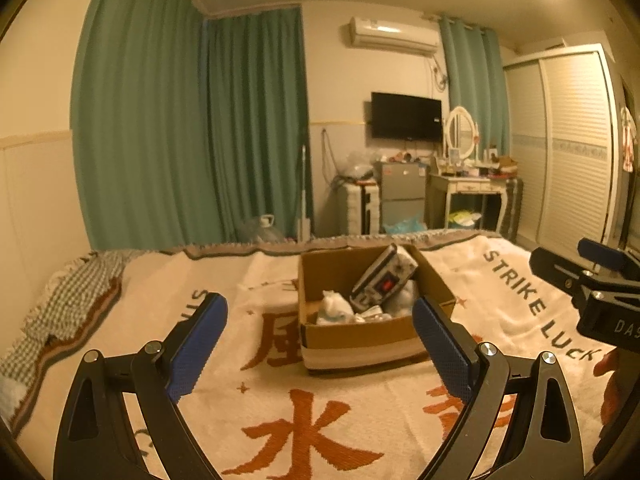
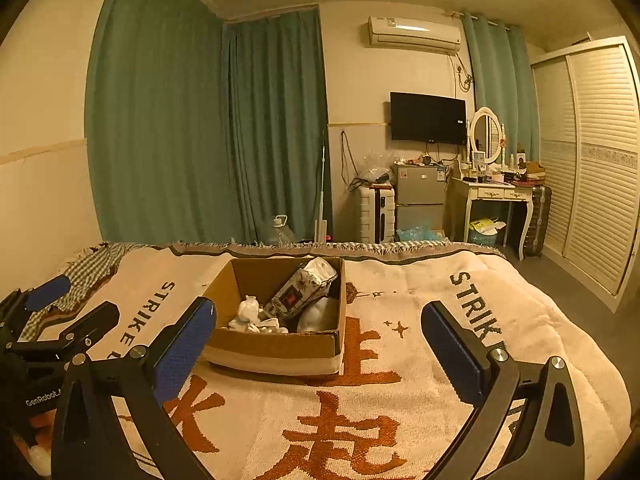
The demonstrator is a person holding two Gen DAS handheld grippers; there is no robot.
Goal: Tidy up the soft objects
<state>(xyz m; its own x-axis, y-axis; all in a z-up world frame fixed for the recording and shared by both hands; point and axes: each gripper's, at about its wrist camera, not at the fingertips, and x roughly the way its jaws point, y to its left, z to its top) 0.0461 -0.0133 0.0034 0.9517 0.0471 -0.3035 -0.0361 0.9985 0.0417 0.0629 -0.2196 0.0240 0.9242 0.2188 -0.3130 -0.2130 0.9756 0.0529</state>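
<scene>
A brown cardboard box [image 1: 360,334] sits on the bed's cream blanket. Inside it lie a patterned tissue pack [image 1: 384,278] leaning on the far wall and several white soft items [image 1: 334,306]. The box also shows in the right wrist view [image 2: 276,346] with the pack [image 2: 302,288] and white items [image 2: 256,316]. My left gripper [image 1: 320,340] is open and empty, held before the box. My right gripper [image 2: 318,344] is open and empty, also before the box. Each gripper shows at the edge of the other's view.
The cream blanket [image 1: 312,420] with orange characters covers the bed. A checked cloth [image 1: 76,292] lies at the bed's left edge. Beyond the bed stand green curtains, a suitcase [image 2: 376,212], a small fridge [image 2: 420,196], a dressing table [image 2: 496,196] and a wardrobe.
</scene>
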